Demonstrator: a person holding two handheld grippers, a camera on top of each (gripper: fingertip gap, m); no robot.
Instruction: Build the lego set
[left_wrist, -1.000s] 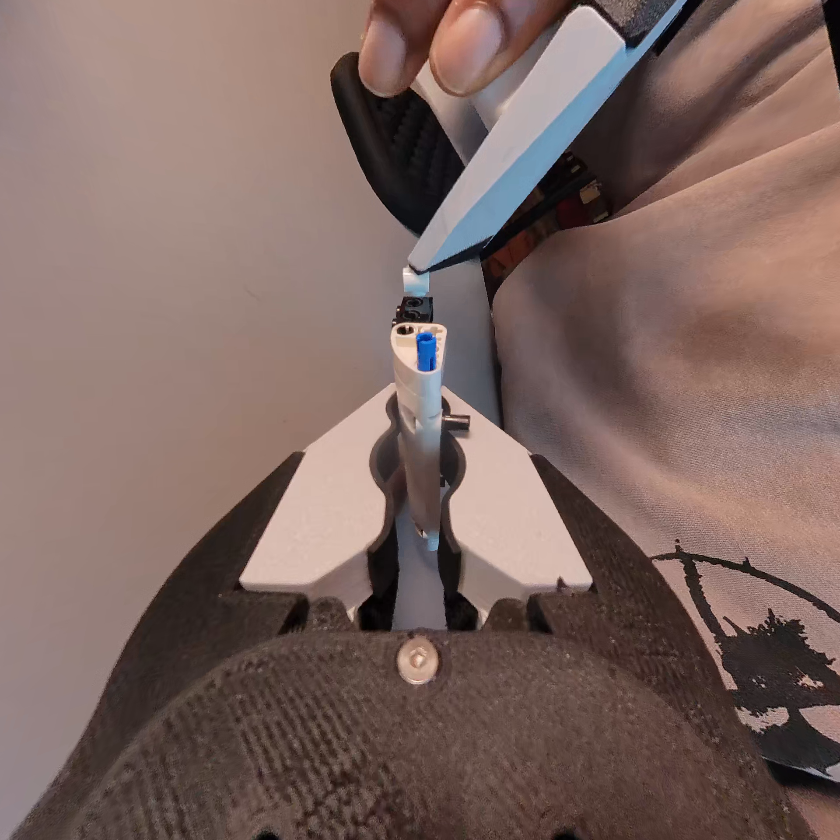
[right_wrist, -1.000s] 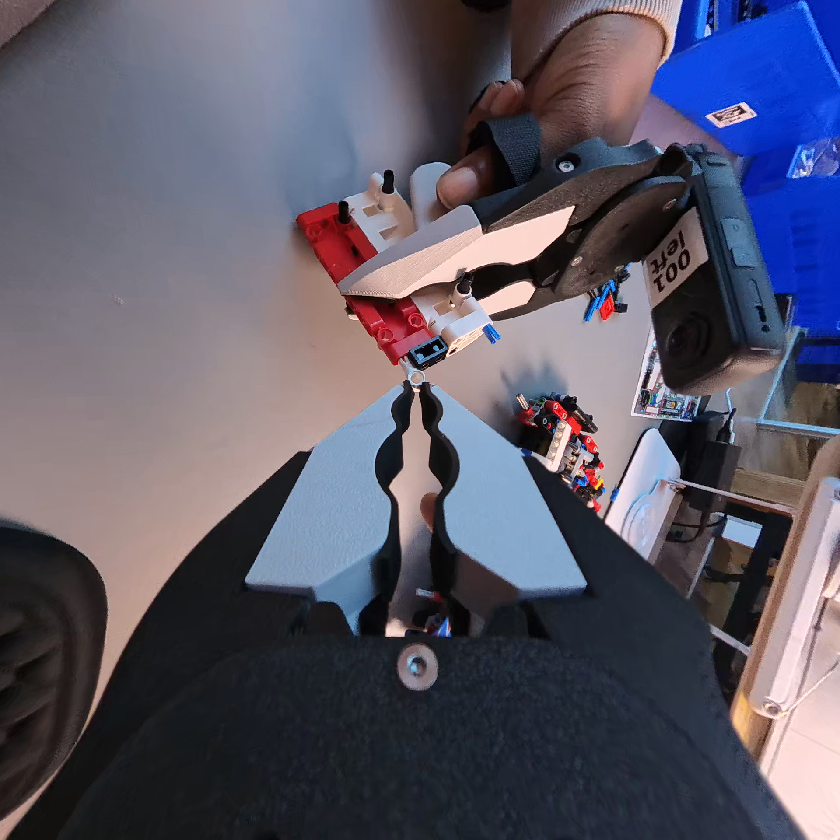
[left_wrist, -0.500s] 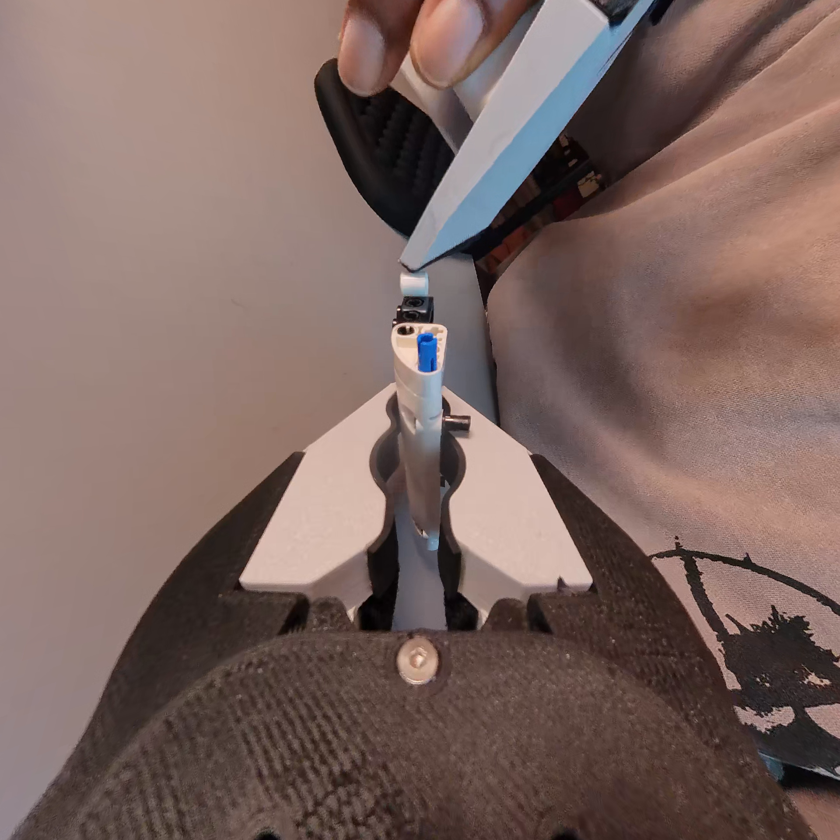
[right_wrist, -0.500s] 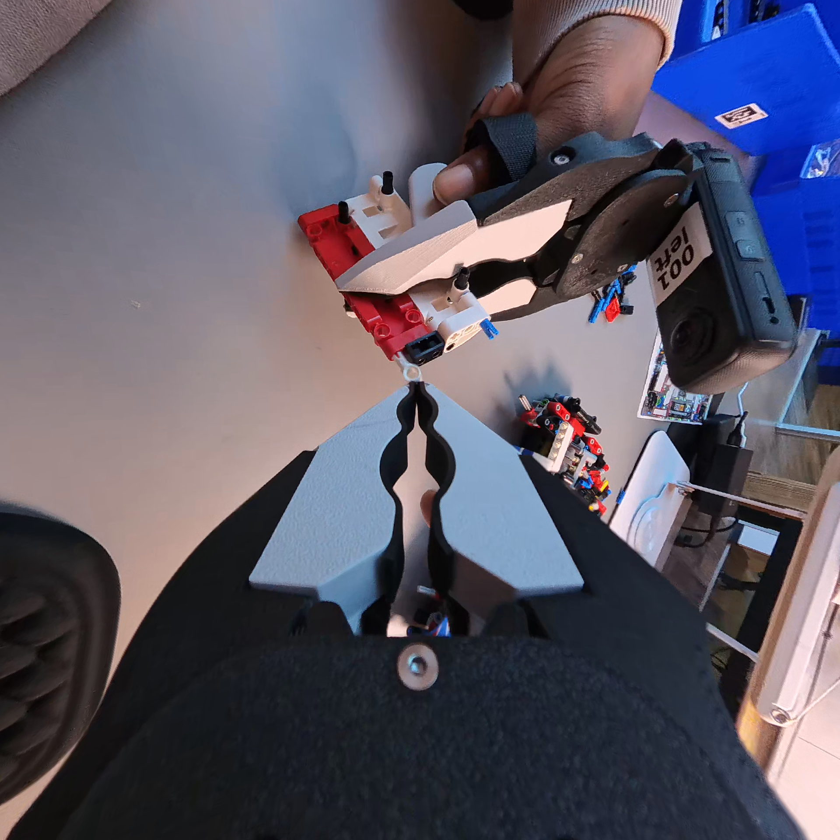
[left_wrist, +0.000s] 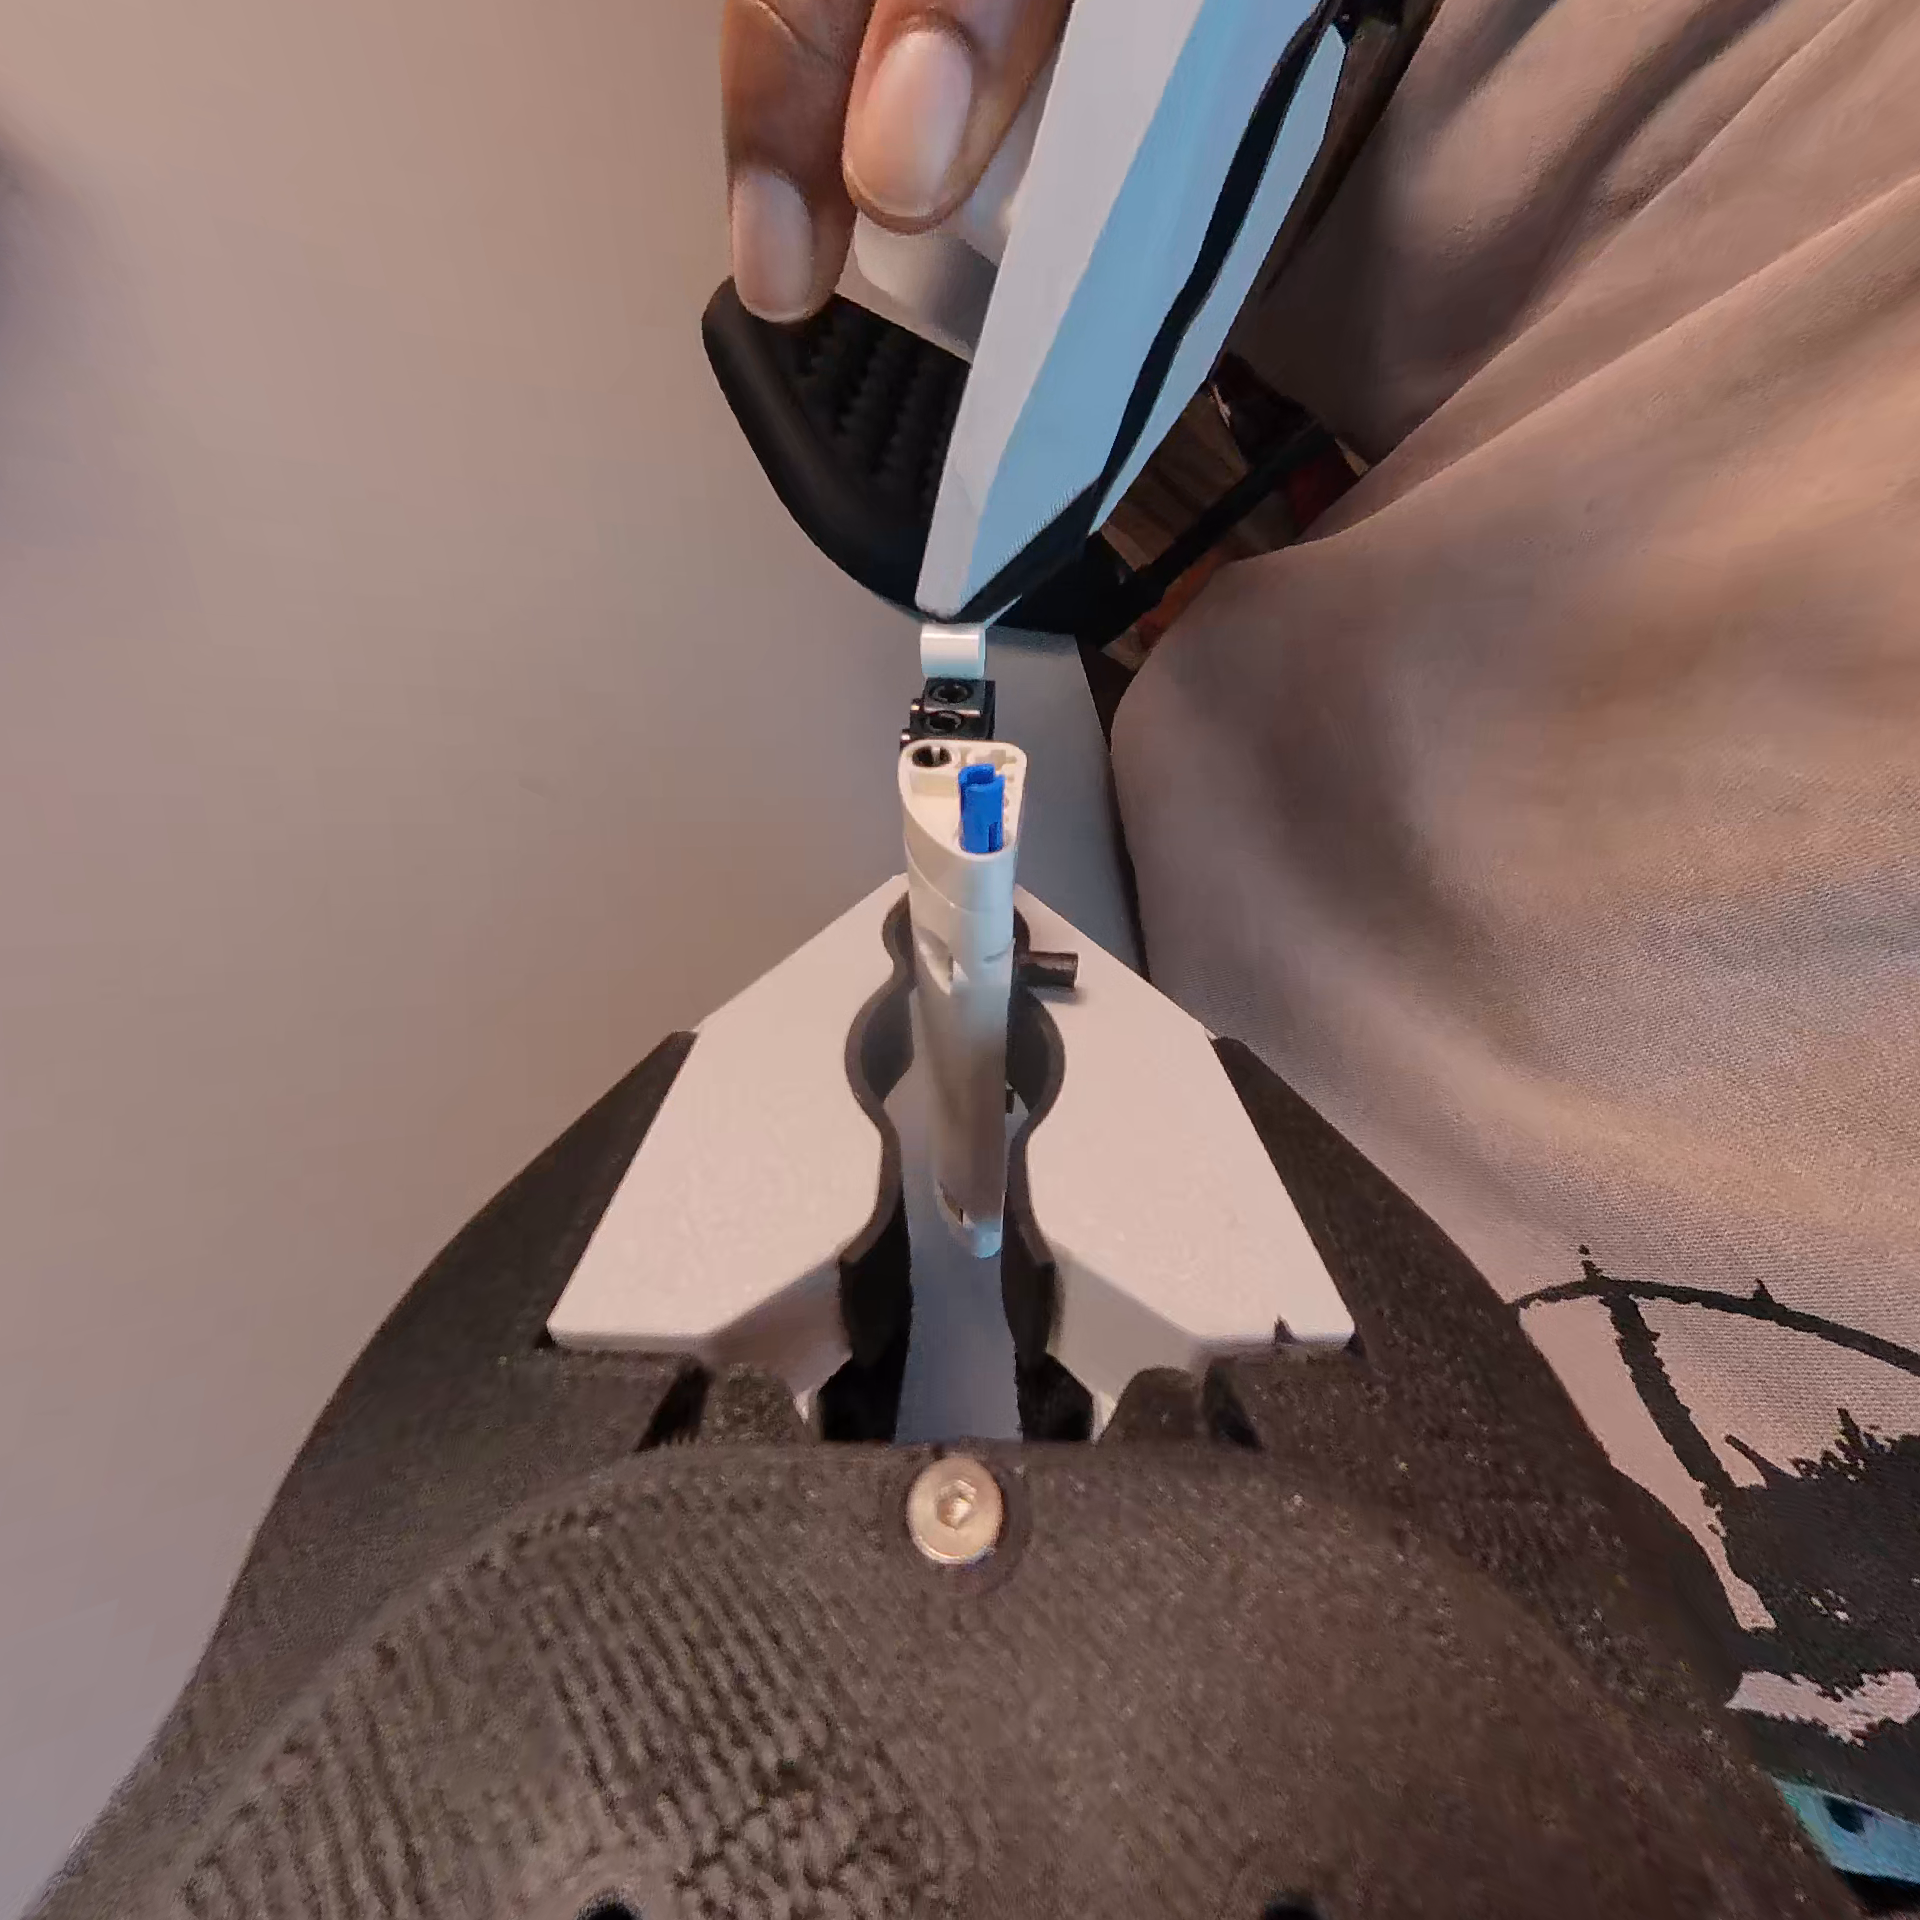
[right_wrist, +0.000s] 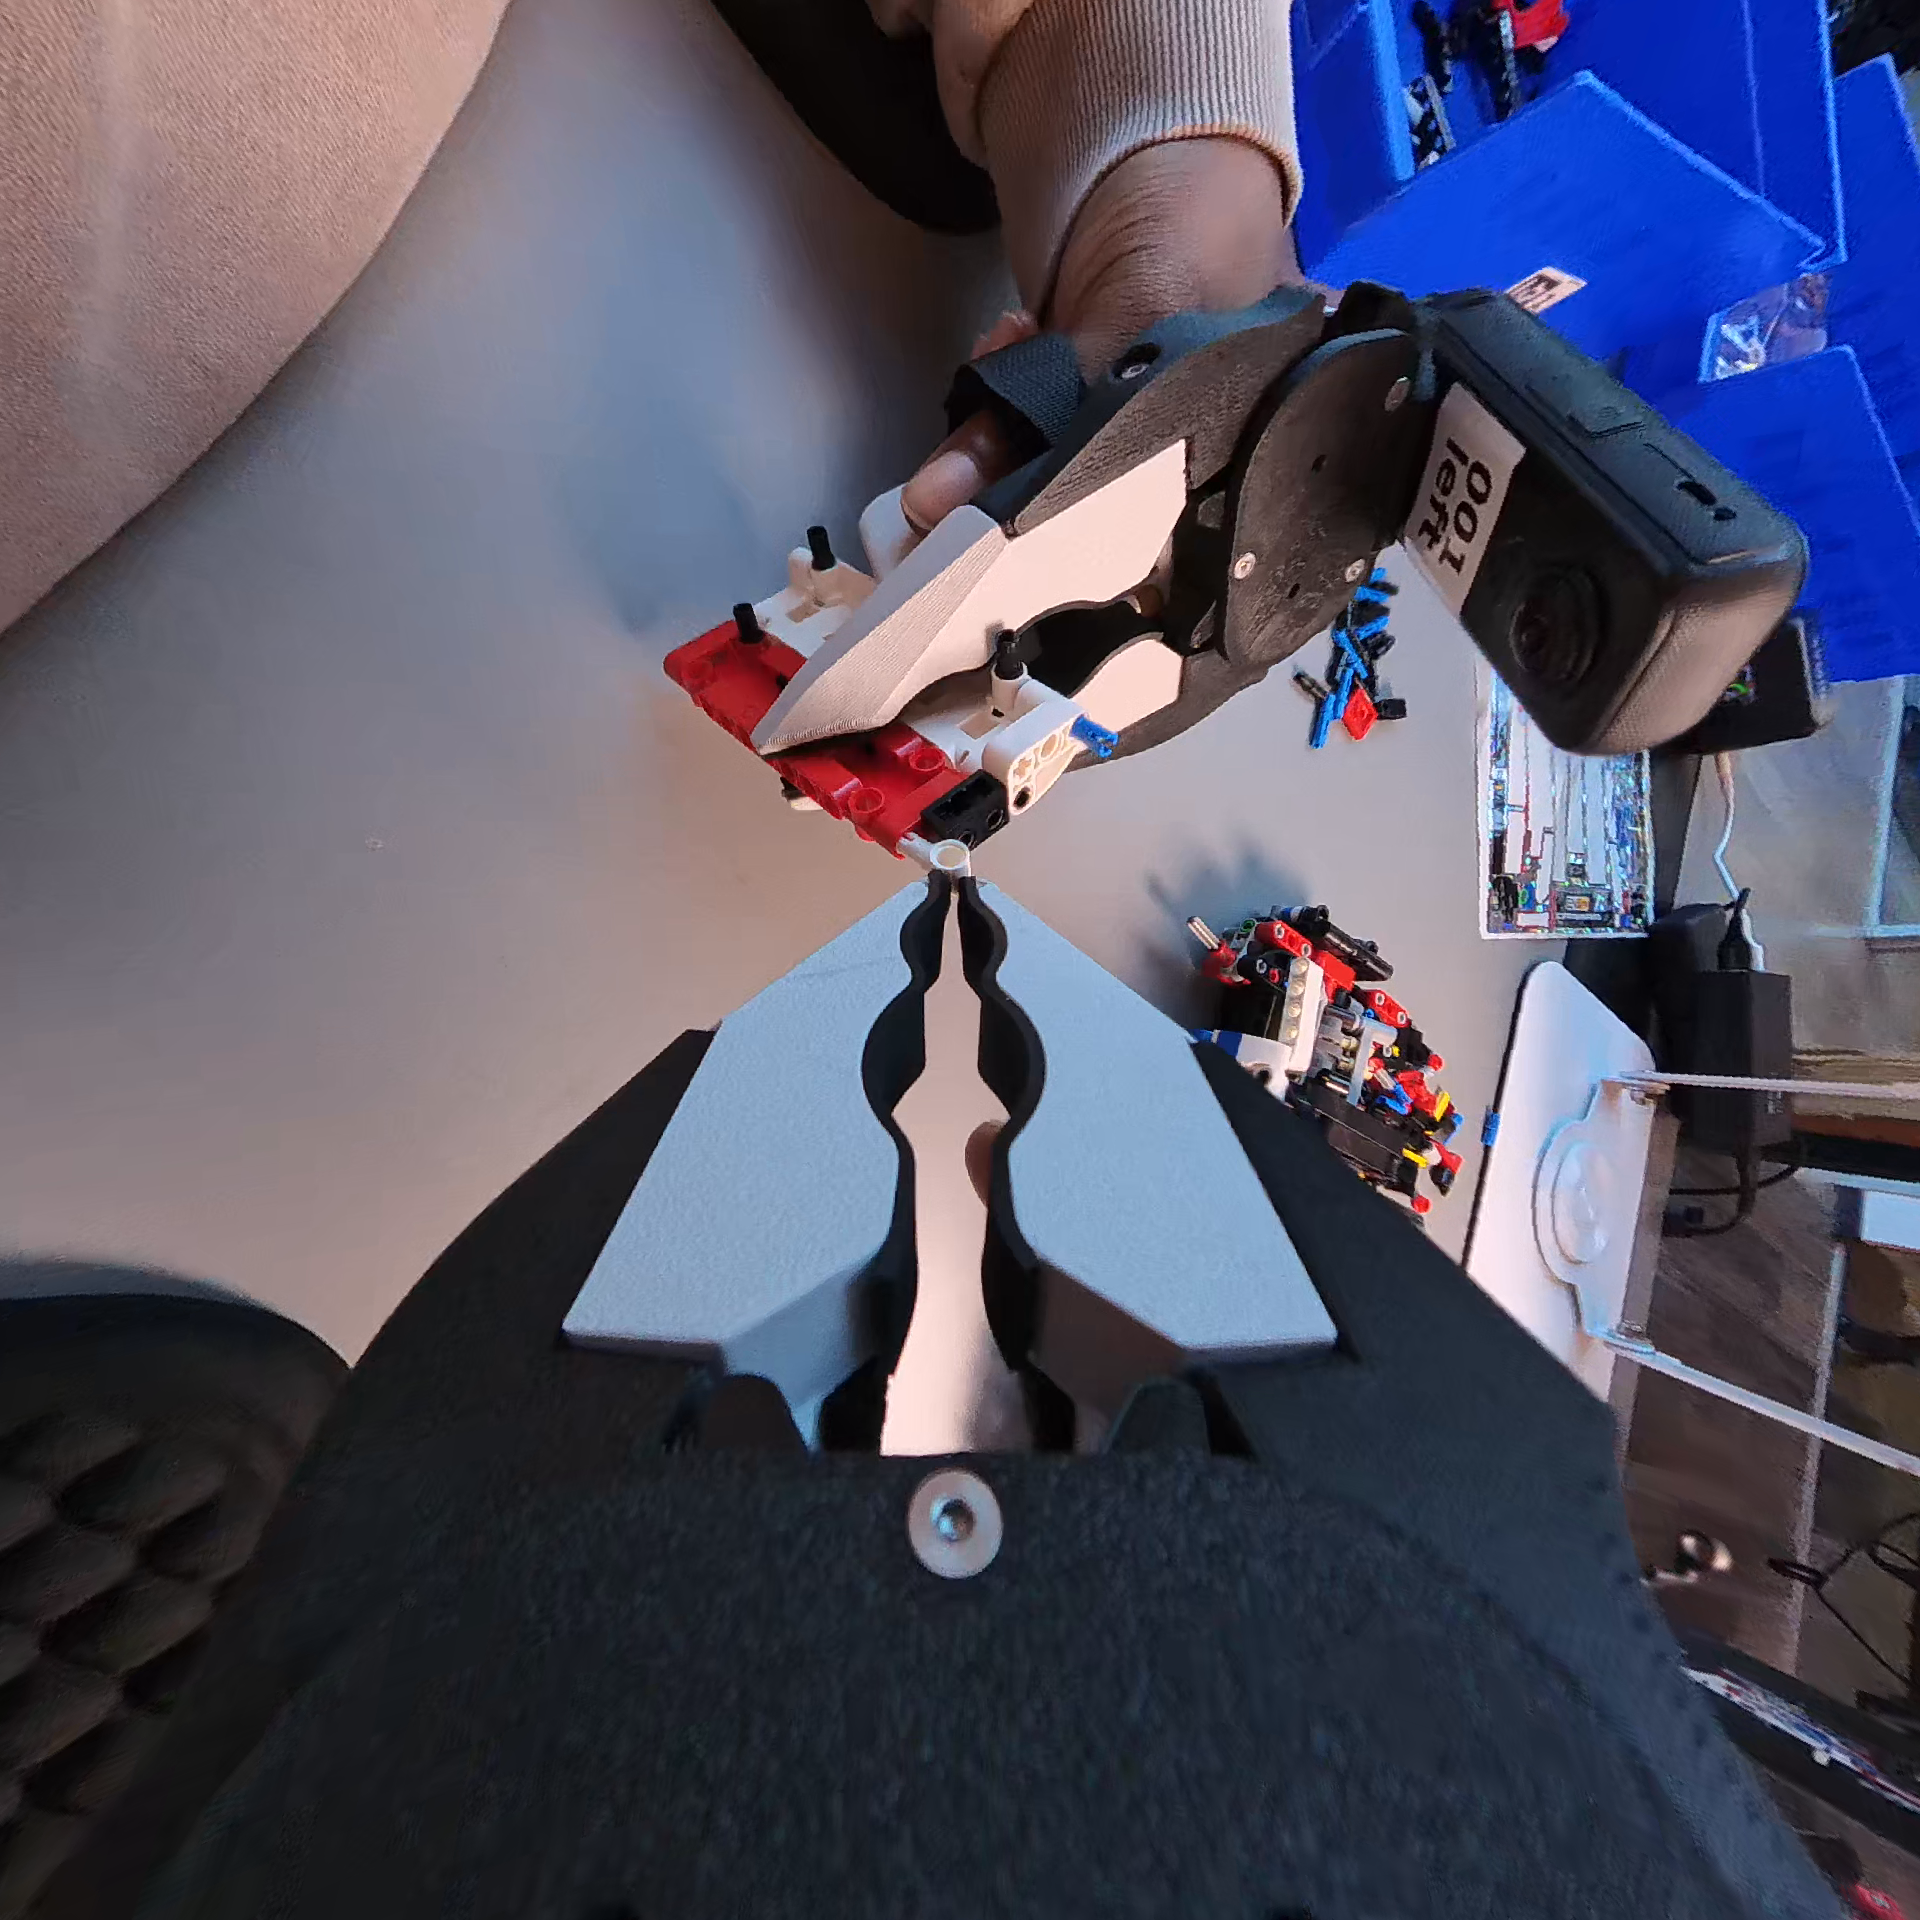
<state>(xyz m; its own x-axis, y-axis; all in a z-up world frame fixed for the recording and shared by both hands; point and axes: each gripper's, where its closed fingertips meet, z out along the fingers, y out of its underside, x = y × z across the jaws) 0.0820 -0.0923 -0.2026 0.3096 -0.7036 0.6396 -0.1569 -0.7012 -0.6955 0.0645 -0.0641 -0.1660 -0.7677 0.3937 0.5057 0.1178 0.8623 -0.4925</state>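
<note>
White connector (right_wrist: 948, 856), pinched in the right gripper (right_wrist: 951, 883), should press squarely into the black block (right_wrist: 971, 808) while the left gripper (left_wrist: 961, 997) clamps the model (right_wrist: 831, 748) steady.

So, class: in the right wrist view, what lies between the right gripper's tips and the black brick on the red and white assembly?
A small white connector piece, pinched at the tips of the right gripper, bridges that stretch to the black brick of the red and white assembly.

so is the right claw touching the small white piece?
Touching. Right wrist view: right claw tips are closed on the small white piece at the black brick.
</note>
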